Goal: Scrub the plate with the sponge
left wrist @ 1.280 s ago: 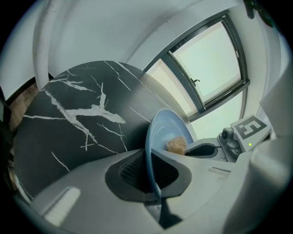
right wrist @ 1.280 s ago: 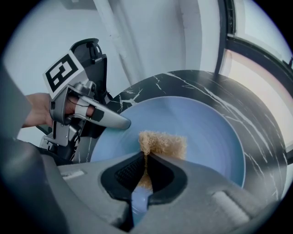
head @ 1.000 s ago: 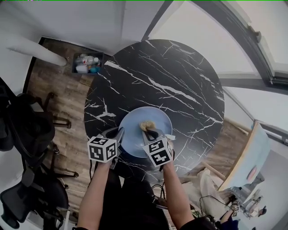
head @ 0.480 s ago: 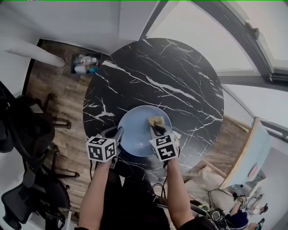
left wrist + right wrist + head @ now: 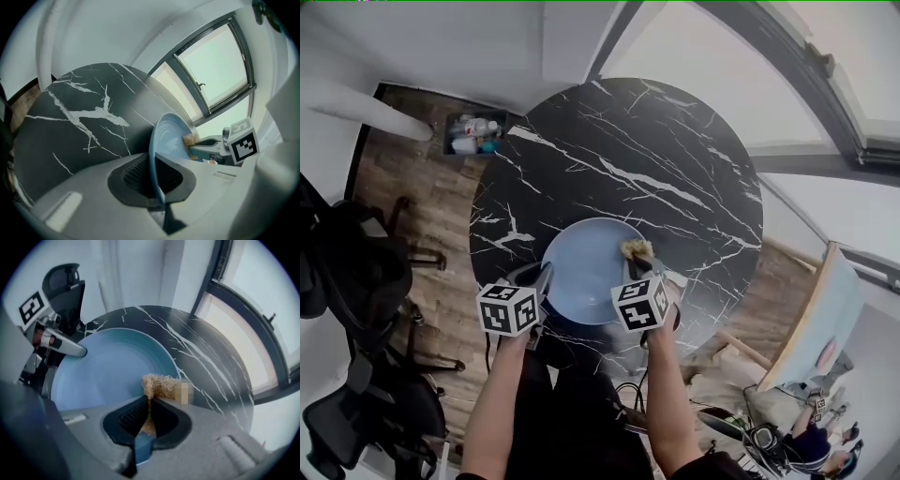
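The left gripper (image 5: 157, 183) is clenched on the near-left rim of the blue plate (image 5: 581, 277), evidently to steady it on the marble table (image 5: 656, 159) against scrubbing pressure. The right gripper (image 5: 146, 416) is pinched tight on the tan sponge (image 5: 161, 385), which bears on the plate's far-right edge. Its steep downward aim appears intended to press the sponge against the surface, so scrubbing is judged to be under way.

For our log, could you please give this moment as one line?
left tongs: shut on plate rim | right tongs: shut on sponge at plate edge
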`<state>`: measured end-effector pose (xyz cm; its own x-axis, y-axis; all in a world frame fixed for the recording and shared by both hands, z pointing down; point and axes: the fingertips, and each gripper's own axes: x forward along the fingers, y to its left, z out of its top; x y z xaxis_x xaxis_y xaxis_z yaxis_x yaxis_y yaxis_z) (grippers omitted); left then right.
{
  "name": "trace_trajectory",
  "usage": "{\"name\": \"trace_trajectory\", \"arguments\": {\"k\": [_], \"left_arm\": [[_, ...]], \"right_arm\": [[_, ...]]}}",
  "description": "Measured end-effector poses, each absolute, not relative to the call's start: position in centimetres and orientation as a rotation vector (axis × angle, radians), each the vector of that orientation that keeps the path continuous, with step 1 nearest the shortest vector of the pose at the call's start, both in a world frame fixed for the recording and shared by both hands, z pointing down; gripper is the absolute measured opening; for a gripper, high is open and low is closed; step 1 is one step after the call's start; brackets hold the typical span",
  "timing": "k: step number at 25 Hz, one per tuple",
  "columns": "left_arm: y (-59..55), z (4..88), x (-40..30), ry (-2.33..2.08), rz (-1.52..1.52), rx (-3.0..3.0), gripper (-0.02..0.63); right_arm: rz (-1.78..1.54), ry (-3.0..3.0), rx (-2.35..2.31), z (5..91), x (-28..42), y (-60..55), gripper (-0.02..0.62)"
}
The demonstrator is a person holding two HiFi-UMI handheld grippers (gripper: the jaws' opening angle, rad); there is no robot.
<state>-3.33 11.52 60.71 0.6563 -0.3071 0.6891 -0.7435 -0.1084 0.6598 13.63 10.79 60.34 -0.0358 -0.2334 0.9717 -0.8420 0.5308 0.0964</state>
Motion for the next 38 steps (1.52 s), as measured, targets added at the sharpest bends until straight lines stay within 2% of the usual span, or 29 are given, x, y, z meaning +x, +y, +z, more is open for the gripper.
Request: {"name": "trace_trajectory", "arguments": {"k": [3,8,13,18,25,38], "left_arm": [[11.6,60.7,-3.3,-0.877,0.457,1.685,0.017],[11.6,60.6,-3.4,-0.885,0.453,1.680,0.018],[11.5,60.6,-3.3,-0.877,0.456,1.682,0.017],[11.5,60.6,-3.3,-0.880,0.450,1.684,0.017],[11.5,60.6,-3.2,-0.866,0.480,1.713,0.017],[11.6,60.7,-3.2,-0.855,0.492,1.711,0.017]], "right_arm": [[0.580,-1.619,0.967,59.0,12.4,11.1,0.021],[0.764,-1.869,0.929,56.2,6.8,14.0,0.021],[0.823,-1.927,0.673,57.7,1.4,19.2,0.021],[0.822,-1.906,0.561,58.8,-1.0,20.6,0.021],[0.764,-1.888,0.537,60.1,-1.6,20.9,0.021],[0.820,-1.866,0.637,60.3,1.5,19.5,0.021]]}}
